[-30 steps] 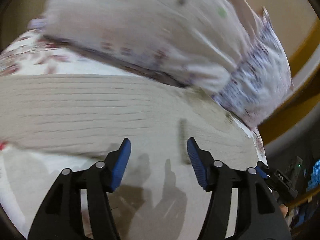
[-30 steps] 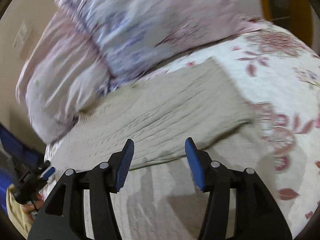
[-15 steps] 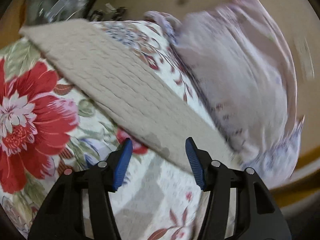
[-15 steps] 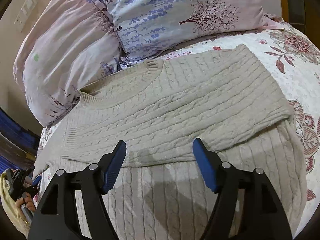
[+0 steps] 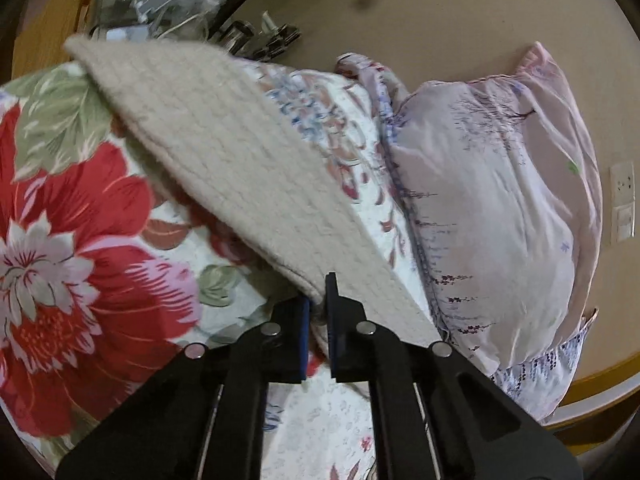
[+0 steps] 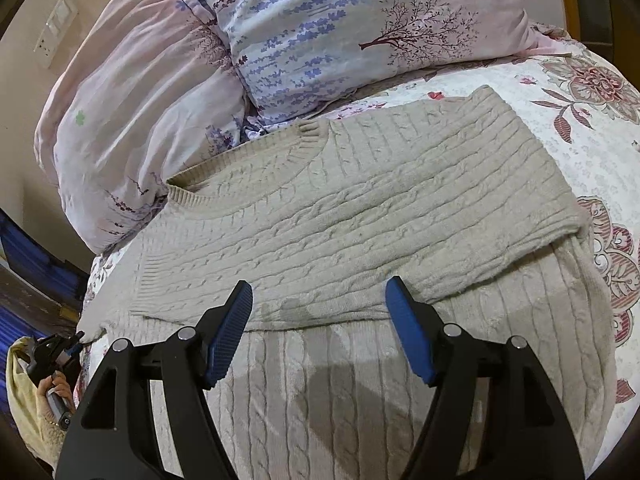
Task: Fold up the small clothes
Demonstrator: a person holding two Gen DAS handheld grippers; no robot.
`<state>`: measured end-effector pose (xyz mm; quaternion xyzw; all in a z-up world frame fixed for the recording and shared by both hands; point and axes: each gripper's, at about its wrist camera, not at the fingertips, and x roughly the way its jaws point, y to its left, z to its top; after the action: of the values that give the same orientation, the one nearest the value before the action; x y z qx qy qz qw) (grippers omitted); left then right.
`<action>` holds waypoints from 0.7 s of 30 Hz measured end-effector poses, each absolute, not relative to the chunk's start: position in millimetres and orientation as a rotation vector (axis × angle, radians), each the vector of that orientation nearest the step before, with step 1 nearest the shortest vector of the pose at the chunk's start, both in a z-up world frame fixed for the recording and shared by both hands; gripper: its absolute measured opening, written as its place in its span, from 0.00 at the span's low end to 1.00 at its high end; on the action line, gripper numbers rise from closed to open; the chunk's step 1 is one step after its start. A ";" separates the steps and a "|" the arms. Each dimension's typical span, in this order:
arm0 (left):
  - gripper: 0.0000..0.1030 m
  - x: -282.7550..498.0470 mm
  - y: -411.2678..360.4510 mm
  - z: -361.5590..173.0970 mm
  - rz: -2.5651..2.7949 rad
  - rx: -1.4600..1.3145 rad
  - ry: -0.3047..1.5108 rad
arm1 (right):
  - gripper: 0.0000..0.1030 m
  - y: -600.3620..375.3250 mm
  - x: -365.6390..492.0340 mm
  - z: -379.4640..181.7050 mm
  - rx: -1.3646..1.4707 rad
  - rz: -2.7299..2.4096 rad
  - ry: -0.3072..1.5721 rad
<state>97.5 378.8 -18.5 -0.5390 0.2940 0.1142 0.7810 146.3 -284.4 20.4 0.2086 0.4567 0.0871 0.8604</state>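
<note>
Sweater (image 6: 360, 216): beige cable knit, spread on the bed (image 6: 592, 128) across the centre of the right wrist view. One sleeve (image 6: 420, 184) is already folded across the chest; the collar lies at upper left, close to the pillows (image 6: 320, 32). In the left wrist view the other sleeve (image 5: 224, 168) runs from upper left down to bottom centre over the floral bedspread (image 5: 80, 240).

Left tool (image 5: 316, 312): clenched on the near end of that sleeve, the knit edge pinched between its blue pads (image 5: 304, 320). It also appears, small, at the lower left edge of the right wrist view, with the person's hand (image 6: 56, 384) on its grip.

Right tool (image 6: 320, 332): released, jaws spread wide with nothing between them, hovering above the body of the sweater at lower centre.

Step in hand, as judged: folding the second sleeve inward. To do it well, lift the sleeve only enough to clear the bed, carry it across so that it lies parallel over the first, and keep the pinch firm, since thick knit may slip. The free right tool could press the body flat so that the garment does not drag.
</note>
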 end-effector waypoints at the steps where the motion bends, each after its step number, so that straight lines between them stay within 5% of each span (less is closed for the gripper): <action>1: 0.05 98.4 376.3 -13.4 0.243 -1.151 0.621 | 0.69 -285.2 146.1 20.8 0.442 0.186 0.958; 14: 0.05 157.1 210.6 90.0 -0.156 -0.773 0.522 | 0.69 -288.3 136.3 30.7 0.452 0.225 0.925; 21: 0.05 196.0 67.0 69.3 -0.403 -0.582 0.685 | 0.69 -295.2 126.2 43.2 0.410 0.217 0.876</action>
<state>196.0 67.0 69.3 -0.2792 0.3287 -0.1936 0.8812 126.2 -295.2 43.2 0.1966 0.4201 0.1043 0.8798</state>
